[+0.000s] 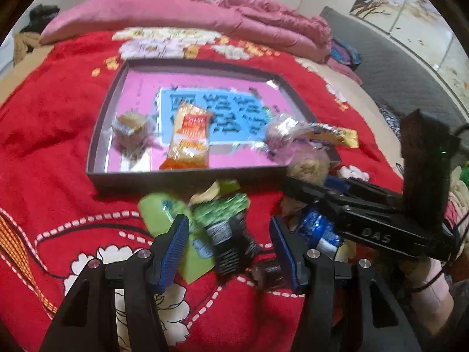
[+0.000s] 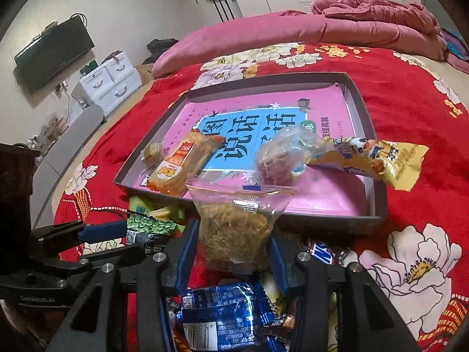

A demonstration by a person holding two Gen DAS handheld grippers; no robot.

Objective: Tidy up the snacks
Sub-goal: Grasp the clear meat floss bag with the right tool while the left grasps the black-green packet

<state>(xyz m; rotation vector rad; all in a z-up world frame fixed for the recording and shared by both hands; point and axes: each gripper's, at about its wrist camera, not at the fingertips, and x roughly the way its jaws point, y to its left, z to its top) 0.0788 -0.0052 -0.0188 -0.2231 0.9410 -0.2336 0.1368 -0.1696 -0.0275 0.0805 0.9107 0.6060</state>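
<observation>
A shallow dark box [image 1: 187,176] [image 2: 337,220] with a pink and blue liner lies on the red bedspread. In it lie an orange cracker pack [image 1: 189,135] [image 2: 181,164], a small wrapped cake [image 1: 130,129], a clear wrapped bun [image 2: 281,158] and a yellow snack bag [image 2: 381,161]. My right gripper [image 2: 231,252] is shut on a clear bag of meat floss [image 2: 234,228], held just before the box's near wall. My left gripper [image 1: 228,234] is open around a green and black packet [image 1: 225,220] in the snack pile. The right gripper [image 1: 351,205] shows beside it.
Loose snacks lie before the box: a light green pack [image 1: 164,214], a blue packet [image 2: 225,308] and a Snickers bar [image 2: 325,252]. A pink quilt [image 1: 205,14] lies at the bed's far side. White drawers [image 2: 108,85] and a wall TV [image 2: 52,52] stand at left.
</observation>
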